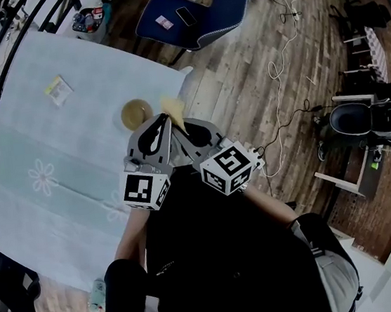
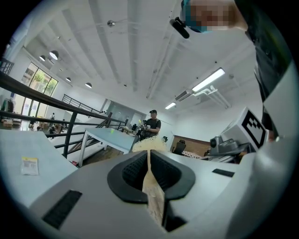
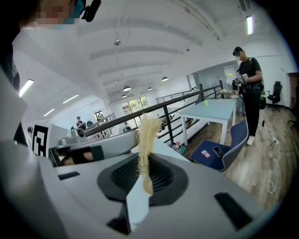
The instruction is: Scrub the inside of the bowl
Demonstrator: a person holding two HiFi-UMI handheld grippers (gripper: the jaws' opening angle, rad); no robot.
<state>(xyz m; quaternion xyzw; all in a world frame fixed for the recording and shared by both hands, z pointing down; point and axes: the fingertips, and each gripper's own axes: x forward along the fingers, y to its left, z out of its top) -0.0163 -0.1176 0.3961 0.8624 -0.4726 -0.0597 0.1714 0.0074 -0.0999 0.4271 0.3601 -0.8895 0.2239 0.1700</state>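
Far left of the bowl (image 1: 136, 114), a small yellow packet (image 1: 58, 89) lies flat on the bench (image 1: 54, 155). Its print is too small to read.

The bowl itself sits upright on the bench's pale cloth, near the edge closest to the person. It is tan, round and looks empty. It appears stiff and smooth-walled, probably breakable, and light enough to skid on the cloth under scrubbing. One set of tongs would do well to pinch its rim and steady it.

Just right of the bowl, and held above it, the left tongs (image 1: 163, 120) (image 2: 149, 168) are clamped on a thin yellow scrub pad (image 1: 172, 107) (image 2: 148, 145) (image 3: 146, 135), which stands edge-on between the ribbed pads. The right tongs (image 1: 180, 124) (image 3: 145, 175), further right of the bowl, are closed on the same pad from the other side, so both hold it at once.

The pad looks soft, fibrous and floppy, and its fuzzy free end rises past the tips. It should be gripped close to the working end, or it will likely fold instead of scrubbing.

The marker cubes (image 1: 146, 188) carry only black-and-white square patterns, no words.

Well right of the bowl and beyond it, a blue chair (image 1: 192, 14) holds a phone (image 1: 186, 16). No label shows on either.
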